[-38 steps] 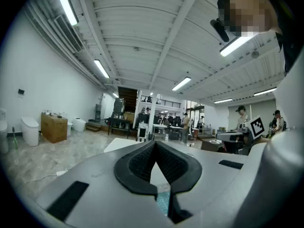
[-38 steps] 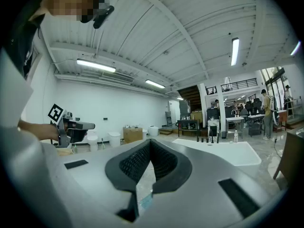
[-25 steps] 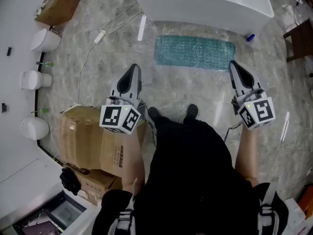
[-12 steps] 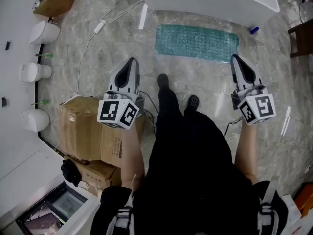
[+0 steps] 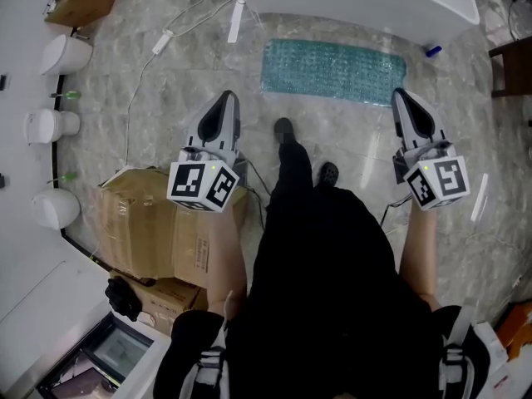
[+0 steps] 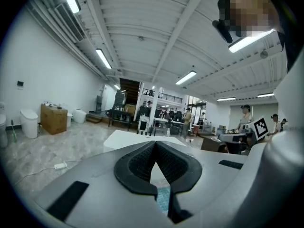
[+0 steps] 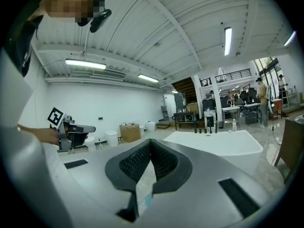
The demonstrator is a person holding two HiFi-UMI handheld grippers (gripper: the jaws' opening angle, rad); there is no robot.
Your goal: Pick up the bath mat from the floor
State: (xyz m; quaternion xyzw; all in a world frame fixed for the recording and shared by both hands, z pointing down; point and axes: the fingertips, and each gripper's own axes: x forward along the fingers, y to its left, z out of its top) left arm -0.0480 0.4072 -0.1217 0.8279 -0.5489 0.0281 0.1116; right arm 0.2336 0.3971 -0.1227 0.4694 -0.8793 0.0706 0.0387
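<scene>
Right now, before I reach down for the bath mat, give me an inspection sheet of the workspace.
Surface: grey marbled floor, glossy.
Job's things: teal bath mat lying flat in front of the white bathtub, untouched.
Clutter: cardboard boxes at the left; small blue item past the mat's right end.
Grippers: left gripper and right gripper held above the floor on the near side of the mat, fingers shut, nothing between them.
Cables: white cable with a plug block, lying left of the mat.
Surroundings: white fixtures along the left wall; dark furniture at the right.
</scene>
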